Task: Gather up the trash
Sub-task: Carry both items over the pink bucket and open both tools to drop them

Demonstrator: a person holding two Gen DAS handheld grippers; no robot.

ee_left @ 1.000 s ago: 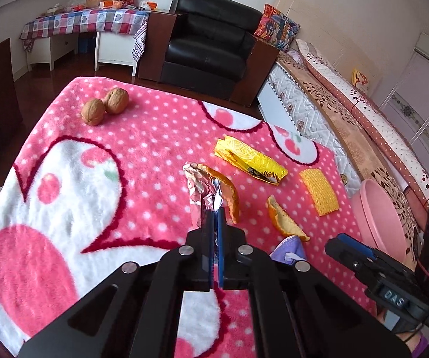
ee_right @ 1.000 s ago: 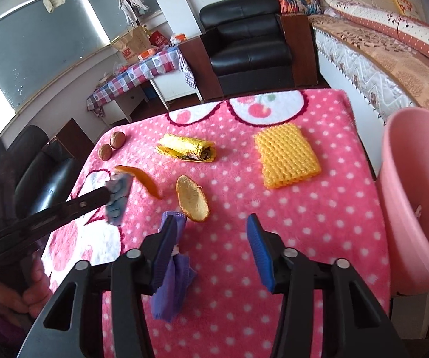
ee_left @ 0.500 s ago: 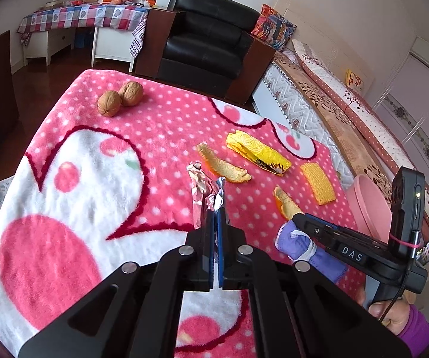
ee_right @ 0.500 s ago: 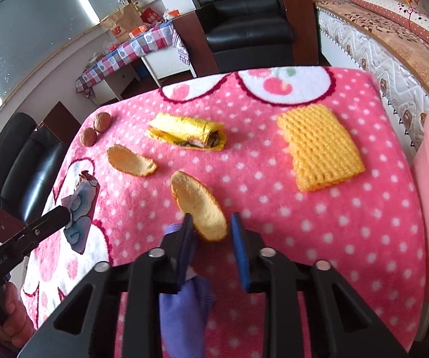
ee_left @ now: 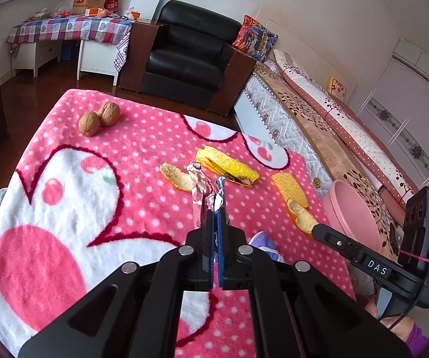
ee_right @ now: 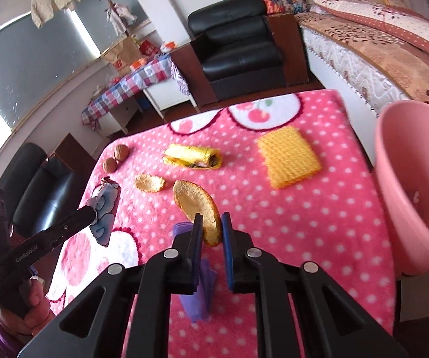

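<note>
My left gripper (ee_left: 215,213) is shut on a crumpled foil wrapper (ee_left: 201,189), held above the pink dotted blanket (ee_left: 142,149); the wrapper also shows in the right wrist view (ee_right: 105,208). My right gripper (ee_right: 212,228) is shut on an orange peel (ee_right: 196,205), lifted off the blanket; the peel also shows in the left wrist view (ee_left: 300,217). A second peel (ee_right: 149,182), a yellow wrapper (ee_right: 193,156) and a yellow foam net (ee_right: 289,156) lie on the blanket. A pink bin (ee_right: 414,179) stands at the right edge.
Two walnuts (ee_left: 98,118) lie at the blanket's far left. A purple cloth (ee_right: 201,292) lies under my right gripper. A black armchair (ee_left: 187,56), a bed (ee_left: 333,137) and a checkered table (ee_left: 71,28) stand beyond.
My right gripper closed on the orange peel and lifted it. My left gripper rose a little with the foil wrapper.
</note>
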